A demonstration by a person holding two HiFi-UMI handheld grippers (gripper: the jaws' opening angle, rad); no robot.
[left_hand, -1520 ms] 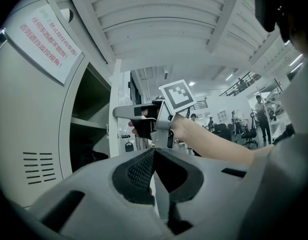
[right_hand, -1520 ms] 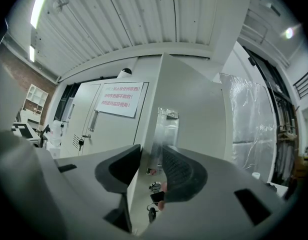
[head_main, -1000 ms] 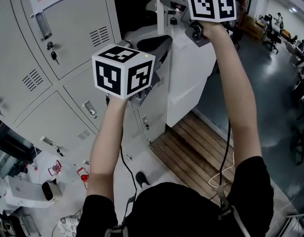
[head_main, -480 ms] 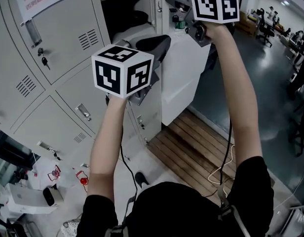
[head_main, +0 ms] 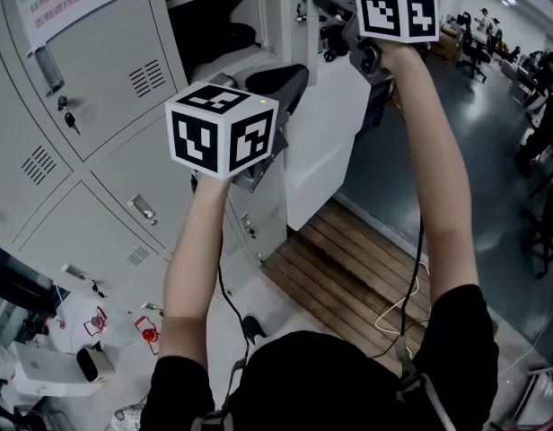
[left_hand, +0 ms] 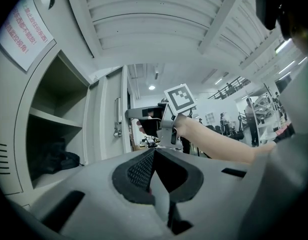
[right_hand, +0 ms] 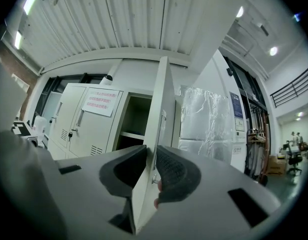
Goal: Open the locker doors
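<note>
While the right hand-held gripper (right_hand: 150, 165), jaws just drawn closed, pinches the edge of the open locker door (right_hand: 161, 104) at 12 o'clock, the left hand-held gripper (left_hand: 154, 153) is closed on nothing and the neighbouring doors (head_main: 97, 70) at 9 o'clock stand shut, so most of the task appears left.

Head view: red-lettered notice (head_main: 74, 3) cut off by top edge, print too small to read | closed locker doors (head_main: 106, 70) cropped at left edge | distant people (head_main: 486, 25) too small to make out | floor clutter (head_main: 92, 362) cropped, unidentifiable | Left gripper view: dark bundle (left_hand: 54, 160) on locker shelf (left_hand: 51, 119), nature unclear
</note>
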